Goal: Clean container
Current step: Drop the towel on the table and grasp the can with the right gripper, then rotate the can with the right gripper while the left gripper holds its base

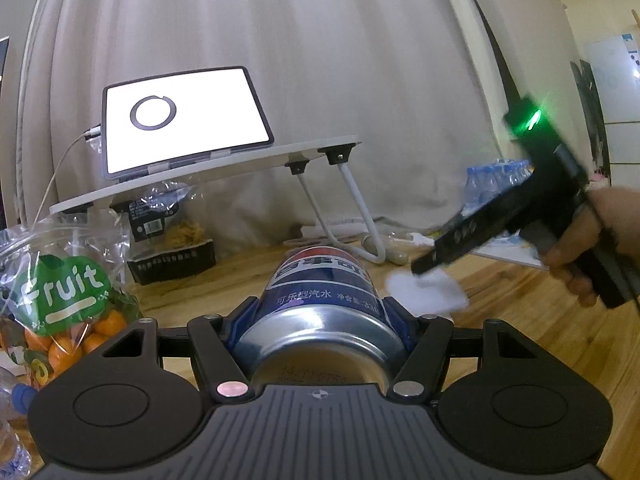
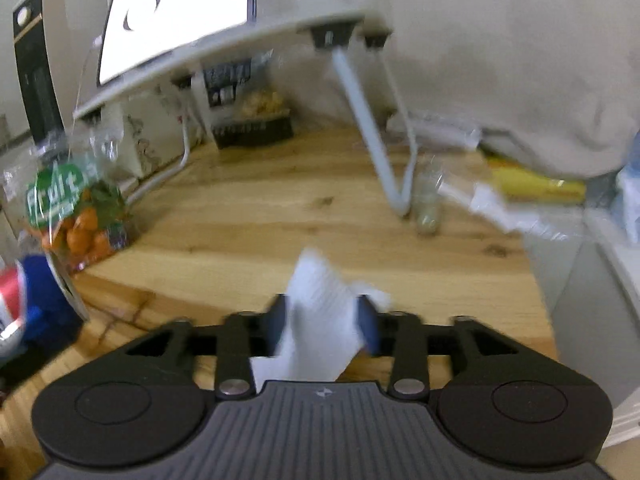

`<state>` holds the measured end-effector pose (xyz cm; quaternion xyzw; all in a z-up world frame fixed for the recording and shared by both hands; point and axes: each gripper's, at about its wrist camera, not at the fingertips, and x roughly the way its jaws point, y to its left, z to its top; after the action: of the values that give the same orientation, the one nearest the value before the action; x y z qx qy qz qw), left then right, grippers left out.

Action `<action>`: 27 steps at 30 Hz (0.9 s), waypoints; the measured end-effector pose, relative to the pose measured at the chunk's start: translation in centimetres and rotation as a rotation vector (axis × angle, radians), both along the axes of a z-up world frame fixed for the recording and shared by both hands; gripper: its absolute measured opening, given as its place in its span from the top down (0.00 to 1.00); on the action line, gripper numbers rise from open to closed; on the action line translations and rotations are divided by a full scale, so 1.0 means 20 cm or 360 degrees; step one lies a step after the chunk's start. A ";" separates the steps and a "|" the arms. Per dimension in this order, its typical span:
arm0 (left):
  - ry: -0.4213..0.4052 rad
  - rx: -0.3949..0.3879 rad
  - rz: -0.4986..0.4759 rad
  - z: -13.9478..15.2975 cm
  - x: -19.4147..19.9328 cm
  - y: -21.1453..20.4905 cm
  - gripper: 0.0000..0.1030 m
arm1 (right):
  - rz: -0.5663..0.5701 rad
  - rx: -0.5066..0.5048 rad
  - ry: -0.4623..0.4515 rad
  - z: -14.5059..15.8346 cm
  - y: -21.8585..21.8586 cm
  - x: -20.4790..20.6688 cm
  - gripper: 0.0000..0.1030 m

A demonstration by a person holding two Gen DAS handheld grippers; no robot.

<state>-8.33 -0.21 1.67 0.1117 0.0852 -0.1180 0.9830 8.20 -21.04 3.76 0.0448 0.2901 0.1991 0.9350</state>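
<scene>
The blue aluminium drink can (image 1: 325,312), printed with Chinese characters "可乐型汽水", lies at lower centre of the left view, clamped between the 2 fingers of the left gripper (image 1: 323,320). The clear plastic bag of oranges (image 1: 60,304) at lower left reads "fruit". The right gripper (image 2: 324,320) is closed on a white crumpled tissue (image 2: 320,320) at lower centre.

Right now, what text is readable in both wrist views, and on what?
"fruit": green label on the bag of oranges, readable in both views.
"可乐型汽水 净含量:33…", cut off: side of the can held in the left claw.
Large characters higher on the can: partly readable, unsure.
Stamped code on the can base: too faint.
Black snack bag print: too small.
</scene>
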 end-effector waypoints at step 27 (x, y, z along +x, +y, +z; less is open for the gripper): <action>-0.0433 0.0579 0.0000 -0.02 -0.22 -0.25 0.24 | 0.0378 0.1479 0.0549 -0.04 0.03 -0.24 0.34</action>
<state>-12.72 -5.20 1.28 0.3019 -0.0283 -0.0845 0.9492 3.48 -20.48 2.98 0.4547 0.3243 0.4018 0.7257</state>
